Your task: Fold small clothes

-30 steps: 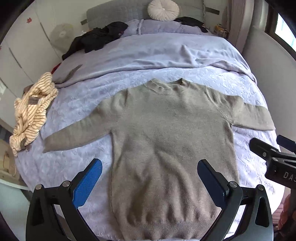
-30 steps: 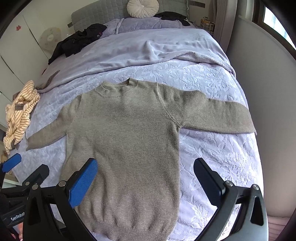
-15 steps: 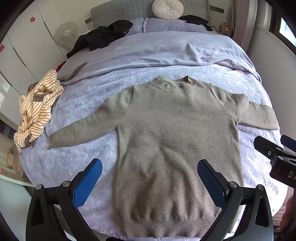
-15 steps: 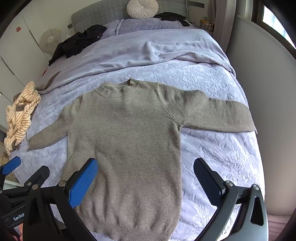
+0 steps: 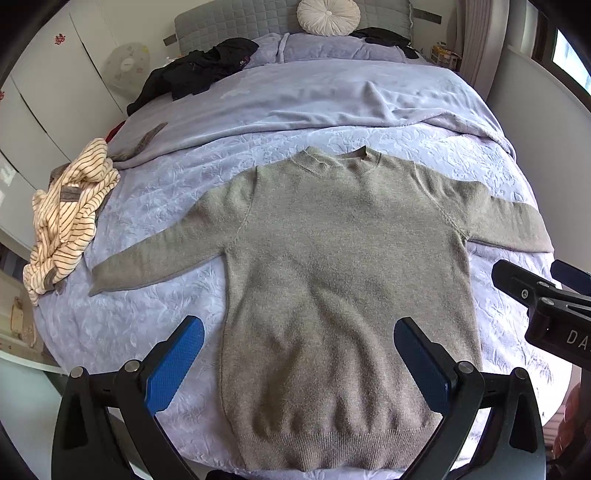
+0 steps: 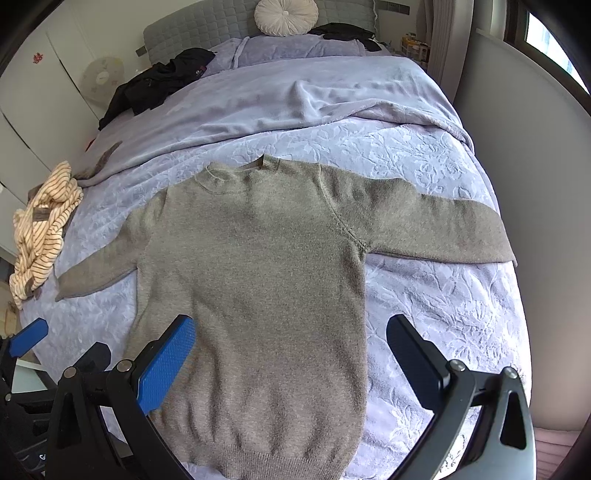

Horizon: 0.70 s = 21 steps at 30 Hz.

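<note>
Left wrist view. Left gripper [image 5: 299,341]: jaws spread wide, blue pads facing inward, nothing held; it hangs above the lower body of the sweater. Sweater [image 5: 343,280]: grey-brown knit, laid flat and face up on the bed [image 5: 155,325], collar at the far end, ribbed hem at the near edge, both sleeves stretched out to left and right. Striped garment [image 5: 66,221]: cream with dark stripes, crumpled at the left edge of the bed, well apart from the sweater. Blanket [image 5: 314,99]: lilac, rumpled, covering the far half of the bed. Dark clothes [image 5: 195,70]: heaped at the far left, near the headboard. Round cushion [image 5: 328,16]: pale, at the far end. Right gripper [image 5: 543,291]: partly in view at the right edge.

Right wrist view. Right gripper [image 6: 291,339]: jaws wide apart, empty, above the sweater [image 6: 258,280] and the bare bed [image 6: 443,295] to its right. Left gripper [image 6: 29,338]: only a blue tip shows at the near left.
</note>
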Each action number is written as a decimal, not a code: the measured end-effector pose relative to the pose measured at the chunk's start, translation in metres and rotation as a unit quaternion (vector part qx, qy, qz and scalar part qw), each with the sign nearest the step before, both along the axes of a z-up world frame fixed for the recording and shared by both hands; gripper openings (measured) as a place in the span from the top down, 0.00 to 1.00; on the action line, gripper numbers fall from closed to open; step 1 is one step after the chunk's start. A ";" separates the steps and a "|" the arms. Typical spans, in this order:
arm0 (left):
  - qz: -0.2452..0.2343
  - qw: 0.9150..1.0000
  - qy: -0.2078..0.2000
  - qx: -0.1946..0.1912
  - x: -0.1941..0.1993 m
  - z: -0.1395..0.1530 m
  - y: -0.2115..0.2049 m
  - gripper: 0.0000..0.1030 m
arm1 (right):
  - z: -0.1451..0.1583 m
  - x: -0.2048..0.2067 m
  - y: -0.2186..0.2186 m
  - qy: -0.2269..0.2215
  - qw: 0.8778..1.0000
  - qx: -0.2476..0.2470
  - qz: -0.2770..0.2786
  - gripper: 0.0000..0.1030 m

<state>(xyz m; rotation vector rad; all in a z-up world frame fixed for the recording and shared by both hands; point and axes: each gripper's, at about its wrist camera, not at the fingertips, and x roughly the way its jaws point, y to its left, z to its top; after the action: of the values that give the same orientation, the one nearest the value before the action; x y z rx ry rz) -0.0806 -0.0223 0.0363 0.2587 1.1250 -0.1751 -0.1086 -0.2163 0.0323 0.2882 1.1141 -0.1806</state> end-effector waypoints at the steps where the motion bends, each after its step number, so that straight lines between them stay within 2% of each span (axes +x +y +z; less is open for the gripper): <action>1: 0.000 1.000 0.002 0.001 0.000 -0.001 0.000 0.00 | 0.000 0.001 0.001 0.001 1.000 0.000 0.001 0.00; 9: 0.016 1.000 0.012 -0.016 0.005 -0.003 0.009 0.00 | -0.005 0.002 0.004 0.006 1.000 0.007 0.005 0.00; 21: 0.023 0.999 0.027 -0.009 0.009 -0.009 0.011 0.00 | -0.006 0.002 0.004 0.010 1.000 0.005 0.008 0.00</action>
<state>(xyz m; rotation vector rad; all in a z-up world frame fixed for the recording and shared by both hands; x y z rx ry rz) -0.0713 -0.0111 0.0277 0.2132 1.1814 -0.1508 -0.1064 -0.2121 0.0266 0.2863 1.1363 -0.1638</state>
